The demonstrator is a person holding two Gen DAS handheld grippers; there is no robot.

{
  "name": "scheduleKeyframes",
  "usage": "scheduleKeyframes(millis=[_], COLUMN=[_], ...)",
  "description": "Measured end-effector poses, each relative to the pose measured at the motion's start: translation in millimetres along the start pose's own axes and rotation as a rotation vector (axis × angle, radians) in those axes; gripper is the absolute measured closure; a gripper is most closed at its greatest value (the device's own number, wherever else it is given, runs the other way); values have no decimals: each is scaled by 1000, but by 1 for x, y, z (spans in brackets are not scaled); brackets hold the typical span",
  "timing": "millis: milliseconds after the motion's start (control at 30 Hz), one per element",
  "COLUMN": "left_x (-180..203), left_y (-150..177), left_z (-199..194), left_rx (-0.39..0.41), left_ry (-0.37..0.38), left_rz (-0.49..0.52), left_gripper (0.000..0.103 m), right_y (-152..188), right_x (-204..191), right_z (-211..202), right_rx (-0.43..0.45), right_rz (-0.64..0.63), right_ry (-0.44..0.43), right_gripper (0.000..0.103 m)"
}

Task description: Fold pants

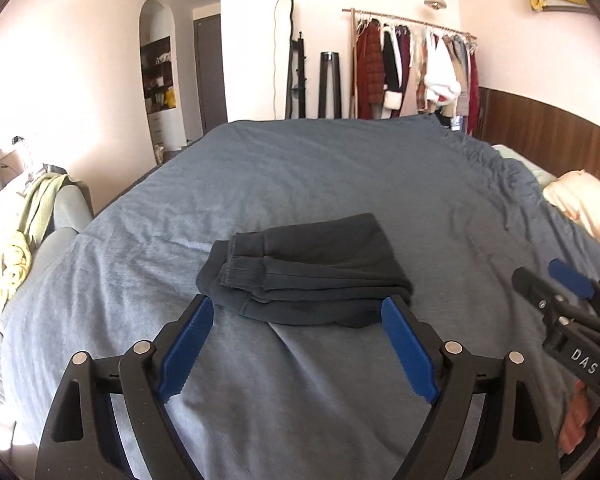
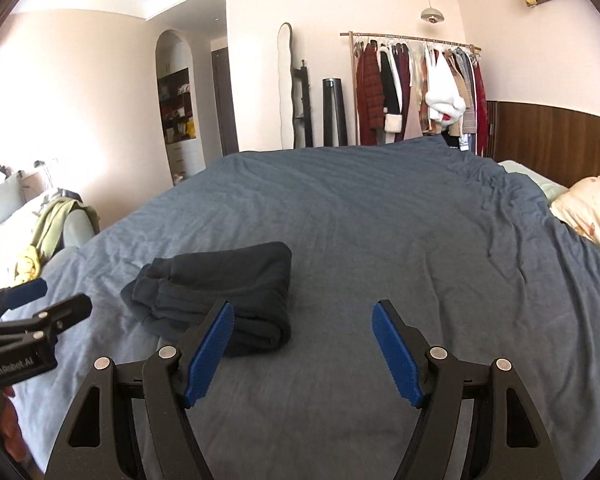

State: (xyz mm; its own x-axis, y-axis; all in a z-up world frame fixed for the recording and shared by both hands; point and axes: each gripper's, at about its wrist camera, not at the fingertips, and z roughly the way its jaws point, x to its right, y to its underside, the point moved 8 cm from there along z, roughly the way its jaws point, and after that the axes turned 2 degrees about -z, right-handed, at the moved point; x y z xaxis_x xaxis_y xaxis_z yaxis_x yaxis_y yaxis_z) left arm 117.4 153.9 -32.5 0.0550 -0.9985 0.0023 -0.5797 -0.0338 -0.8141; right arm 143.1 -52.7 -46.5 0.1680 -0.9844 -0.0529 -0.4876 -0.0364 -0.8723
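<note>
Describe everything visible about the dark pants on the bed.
The pants are dark charcoal, of soft knit-looking fabric, folded into a compact stack of layers. Ribbed cuffs show at the stack's left end. They lie flat on the blue-grey bedcover, near its front edge. Neither the left gripper nor the right gripper holds them; both are open.

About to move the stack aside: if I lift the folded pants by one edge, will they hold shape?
Probably not: the folded pants are soft knit in loose layers, so they would likely droop and unfold. Pushed across the wrinkled blue bedspread, they would probably bunch rather than slide.
</note>
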Motion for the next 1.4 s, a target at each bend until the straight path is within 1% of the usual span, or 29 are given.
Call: scheduleKeyframes(millis=[100,200,300,433,533,733,933,1167,1400], left_x=[7,17,28,39,49,63,64,63,62], left_y=[2,6,11,19,24,34,39,39,42], left_z=[-14,-27,-38,-47,-53,-62,-70,-76,-77], left_rx=[11,23,27,20,26,29,30,37,23], left_ry=[6,22,36,50,73,82,73,68,68], left_rz=[-3,4,9,6,14,38,38,31,28], left_gripper=[16,12,11,11,9,8,5,3,3], right_y=[3,5,7,13,18,27,33,32,32], right_x=[5,11,17,27,34,41,46,46,46], right_z=[-17,-35,-52,-70,-81,-99,-111,-117,-119], right_rx=[-12,11,22,25,22,38,42,55,49], right_rz=[15,8,1,10,17,15,9,0,2], right_ry=[-14,8,9,22,27,49,62,63,64], right_gripper=[31,31,31,31,31,31,31,31,31])
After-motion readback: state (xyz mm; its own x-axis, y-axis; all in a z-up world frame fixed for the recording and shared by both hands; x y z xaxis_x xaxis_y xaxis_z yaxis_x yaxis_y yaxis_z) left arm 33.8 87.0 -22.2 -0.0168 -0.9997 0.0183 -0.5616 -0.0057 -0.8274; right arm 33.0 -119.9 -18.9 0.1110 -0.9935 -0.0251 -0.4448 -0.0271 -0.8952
